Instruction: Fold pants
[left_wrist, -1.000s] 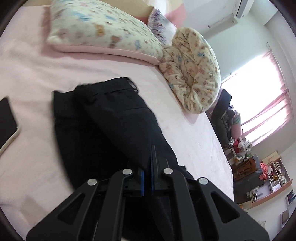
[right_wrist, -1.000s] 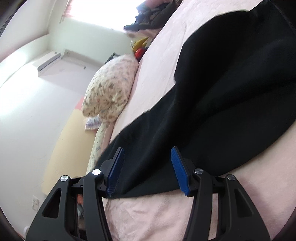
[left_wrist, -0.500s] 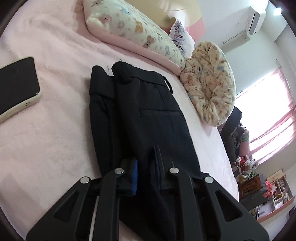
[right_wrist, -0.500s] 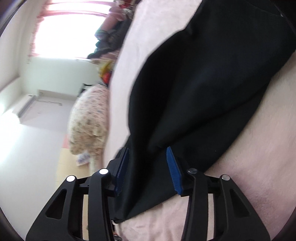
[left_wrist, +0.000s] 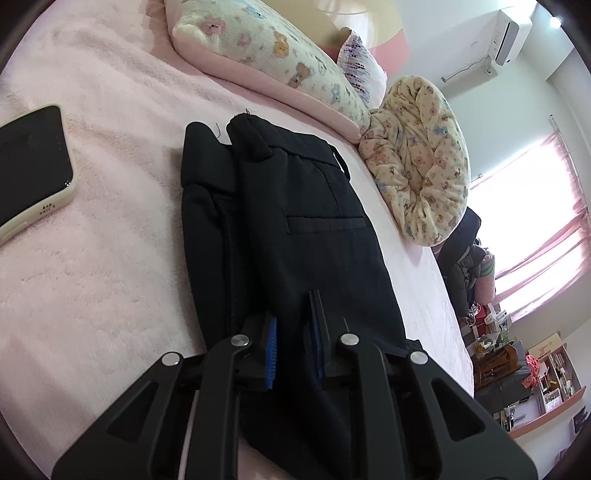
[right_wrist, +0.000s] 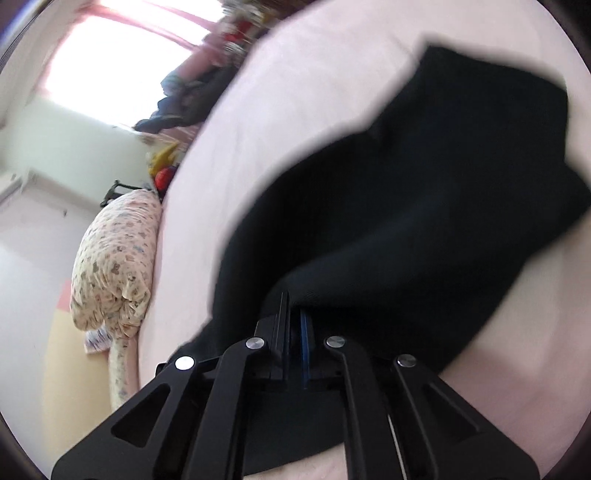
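Observation:
Black pants (left_wrist: 295, 229) lie on the pink bed, folded lengthwise, with the waistband toward the pillows and a back pocket facing up. My left gripper (left_wrist: 293, 345) sits low over the leg part. Its jaws stand slightly apart, a ridge of black cloth runs between them, and the blue pad (left_wrist: 272, 343) shows bare. In the blurred right wrist view, my right gripper (right_wrist: 293, 332) is shut on a pinched fold at the edge of the pants (right_wrist: 424, 206), which rises from the bed toward the jaws.
A phone (left_wrist: 29, 166) in a pale case lies on the bed left of the pants. Patterned pillows (left_wrist: 266, 55) and a rolled blanket (left_wrist: 421, 155) line the headboard side. A window with pink curtains (left_wrist: 535, 221) and cluttered shelves (left_wrist: 535, 376) stand beyond the bed.
My left gripper sank toward the bed and its jaws parted a little from shut. My right gripper swung over the pants' edge and closed from open onto the cloth.

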